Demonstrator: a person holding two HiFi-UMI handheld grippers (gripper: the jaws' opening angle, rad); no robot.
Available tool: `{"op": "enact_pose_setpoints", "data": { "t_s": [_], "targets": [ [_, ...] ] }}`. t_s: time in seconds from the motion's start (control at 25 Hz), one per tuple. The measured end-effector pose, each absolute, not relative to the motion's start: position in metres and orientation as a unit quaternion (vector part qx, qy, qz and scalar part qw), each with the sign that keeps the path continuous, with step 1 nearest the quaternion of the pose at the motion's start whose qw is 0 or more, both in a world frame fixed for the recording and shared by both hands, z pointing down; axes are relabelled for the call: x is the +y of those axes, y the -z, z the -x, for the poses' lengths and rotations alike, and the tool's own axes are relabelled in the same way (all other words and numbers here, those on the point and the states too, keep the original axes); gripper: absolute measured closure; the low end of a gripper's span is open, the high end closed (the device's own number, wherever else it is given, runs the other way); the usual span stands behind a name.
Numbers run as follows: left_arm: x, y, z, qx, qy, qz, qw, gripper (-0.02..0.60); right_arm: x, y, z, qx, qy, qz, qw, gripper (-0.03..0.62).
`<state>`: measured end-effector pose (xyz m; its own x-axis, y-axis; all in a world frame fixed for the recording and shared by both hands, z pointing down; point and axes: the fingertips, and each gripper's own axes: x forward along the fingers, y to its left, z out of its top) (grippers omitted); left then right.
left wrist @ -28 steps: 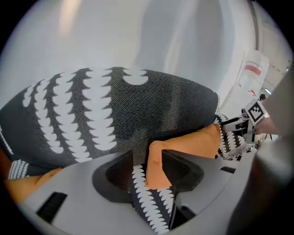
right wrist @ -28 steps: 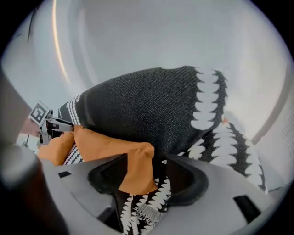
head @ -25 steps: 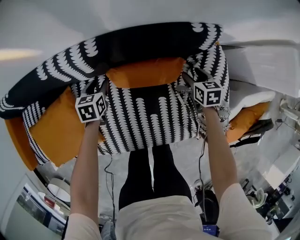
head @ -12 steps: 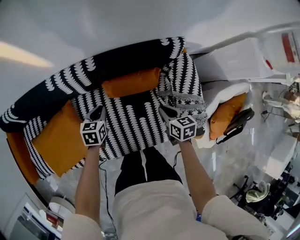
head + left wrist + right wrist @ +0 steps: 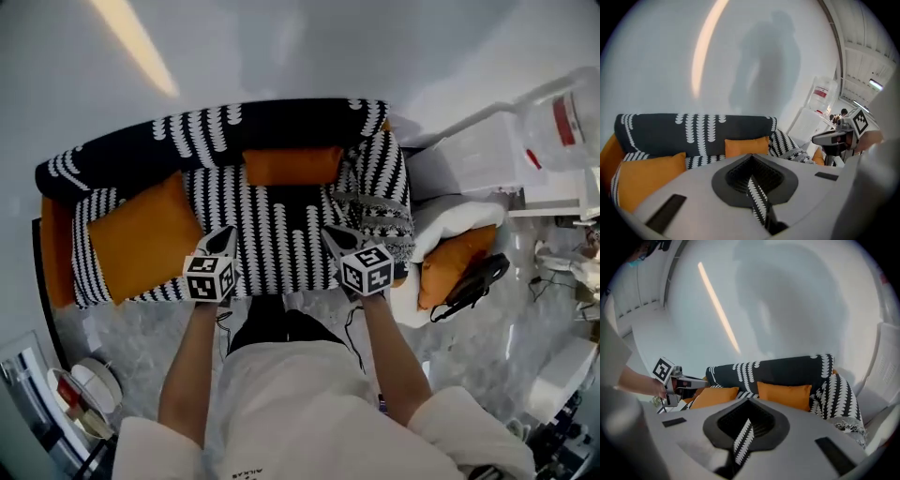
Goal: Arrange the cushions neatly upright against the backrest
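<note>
A black-and-white patterned sofa fills the middle of the head view. A small orange cushion stands upright against its backrest, also visible in the left gripper view and the right gripper view. A large orange cushion lies tilted at the sofa's left end. My left gripper and right gripper hover over the seat's front edge, both shut and holding nothing. Through each thin jaw slit only sofa pattern shows.
A patterned throw drapes over the sofa's right arm. Right of it, another orange cushion rests by a white pad and a black bag. White cabinets stand at the right, a round stand at the lower left.
Both grippers have pulled back from the ends of the small orange cushion to the seat's front edge and closed their jaws. The head view has moved back from the sofa.
</note>
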<state>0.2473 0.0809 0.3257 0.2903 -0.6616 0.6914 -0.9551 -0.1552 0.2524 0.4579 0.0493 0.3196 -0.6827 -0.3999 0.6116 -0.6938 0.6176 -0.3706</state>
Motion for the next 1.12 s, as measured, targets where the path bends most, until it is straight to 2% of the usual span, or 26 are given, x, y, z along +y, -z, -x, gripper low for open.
{"op": "enact_pose_setpoints", "data": {
  "t_s": [0.36, 0.76, 1.12],
  "targets": [
    [0.217, -0.283, -0.220, -0.646, -0.162, -0.657, 0.353, 0.563, 0.127, -0.291, -0.436, -0.899, -0.265, -0.253, 0.240, 0.571],
    [0.323, -0.267, -0.143, -0.731, -0.121, -0.567, 0.361, 0.563, 0.177, -0.272, -0.324, -0.932, -0.223, -0.129, 0.254, 0.571],
    [0.432, -0.268, -0.023, -0.757, -0.099, -0.529, 0.371, 0.563, 0.249, -0.263, -0.205, -0.935, -0.204, -0.102, 0.271, 0.571]
  ]
}}
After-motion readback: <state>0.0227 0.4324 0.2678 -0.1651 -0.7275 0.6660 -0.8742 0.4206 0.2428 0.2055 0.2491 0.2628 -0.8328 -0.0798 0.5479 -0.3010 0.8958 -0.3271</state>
